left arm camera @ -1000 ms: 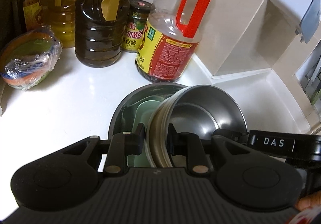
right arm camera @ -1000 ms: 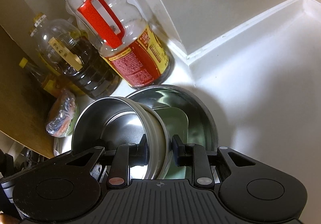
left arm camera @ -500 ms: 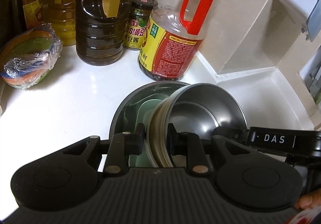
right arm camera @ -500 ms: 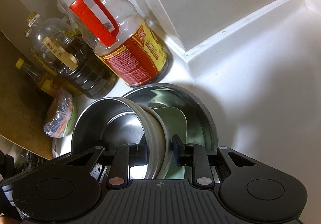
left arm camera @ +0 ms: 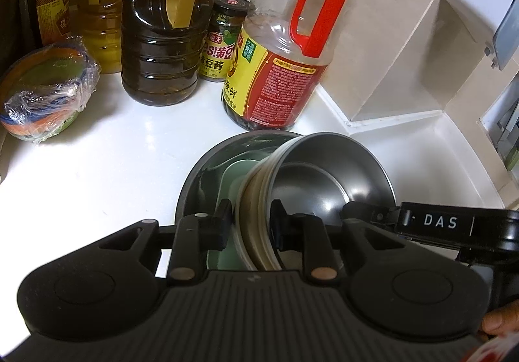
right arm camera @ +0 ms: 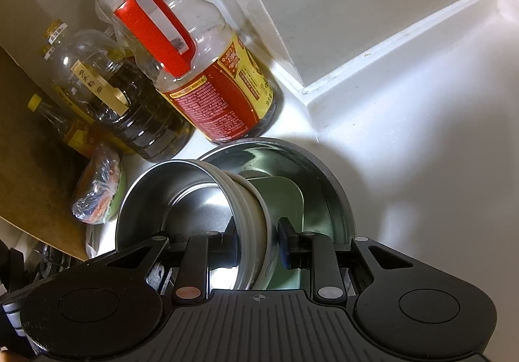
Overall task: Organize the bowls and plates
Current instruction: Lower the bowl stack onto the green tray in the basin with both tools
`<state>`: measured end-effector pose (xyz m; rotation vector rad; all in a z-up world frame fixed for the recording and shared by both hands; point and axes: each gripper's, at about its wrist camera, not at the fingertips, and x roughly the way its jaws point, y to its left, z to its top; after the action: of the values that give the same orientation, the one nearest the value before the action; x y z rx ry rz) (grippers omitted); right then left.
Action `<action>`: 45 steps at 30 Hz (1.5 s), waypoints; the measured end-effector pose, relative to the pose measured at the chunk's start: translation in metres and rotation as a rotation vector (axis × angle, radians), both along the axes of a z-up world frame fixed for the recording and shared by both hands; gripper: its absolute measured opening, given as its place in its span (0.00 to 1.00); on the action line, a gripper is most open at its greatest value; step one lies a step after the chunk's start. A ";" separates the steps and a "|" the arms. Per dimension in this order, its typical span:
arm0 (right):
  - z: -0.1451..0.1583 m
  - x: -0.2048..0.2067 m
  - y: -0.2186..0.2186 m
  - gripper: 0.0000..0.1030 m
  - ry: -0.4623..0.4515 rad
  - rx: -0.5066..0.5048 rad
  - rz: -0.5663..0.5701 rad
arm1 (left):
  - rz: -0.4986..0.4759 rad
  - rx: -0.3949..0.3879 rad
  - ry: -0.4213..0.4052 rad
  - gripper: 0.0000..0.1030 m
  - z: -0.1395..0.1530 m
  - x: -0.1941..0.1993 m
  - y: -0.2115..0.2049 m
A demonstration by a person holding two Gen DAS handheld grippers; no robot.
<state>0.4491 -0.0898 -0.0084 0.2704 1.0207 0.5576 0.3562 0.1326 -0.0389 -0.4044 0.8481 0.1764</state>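
Left wrist view: left gripper (left arm camera: 251,229) clamps the stacked bowls' (left arm camera: 324,174) rim. Right gripper (right arm camera: 258,243) clamps the opposite rim. We judge them stiff, slick steel, fairly light; rim holds suit.

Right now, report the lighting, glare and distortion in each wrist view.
Left wrist view: the white counter is blown out at lower left, the back corner behind the oil bottles dim, straight wall edges bowed by the fisheye. Right wrist view: hard glare on the counter right of the large steel basin, bright reflections inside it, left side dark.

Right gripper (right arm camera: 257,240) jaws clamp the tilted steel bowl stack (right arm camera: 194,196) inside a larger steel basin (right arm camera: 327,187).
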 end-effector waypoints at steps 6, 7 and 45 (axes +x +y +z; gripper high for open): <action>0.001 -0.004 0.001 0.25 -0.020 -0.003 0.012 | -0.004 0.025 -0.022 0.23 0.003 -0.003 -0.001; 0.001 -0.005 0.001 0.25 -0.026 -0.001 0.014 | -0.004 0.033 -0.029 0.24 0.005 -0.004 -0.001; 0.024 0.001 -0.004 0.14 -0.016 0.041 0.003 | -0.109 0.004 -0.043 0.09 0.013 0.008 0.011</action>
<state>0.4501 -0.0942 0.0151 0.3005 0.9949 0.5831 0.3639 0.1432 -0.0263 -0.3557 0.8254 0.0689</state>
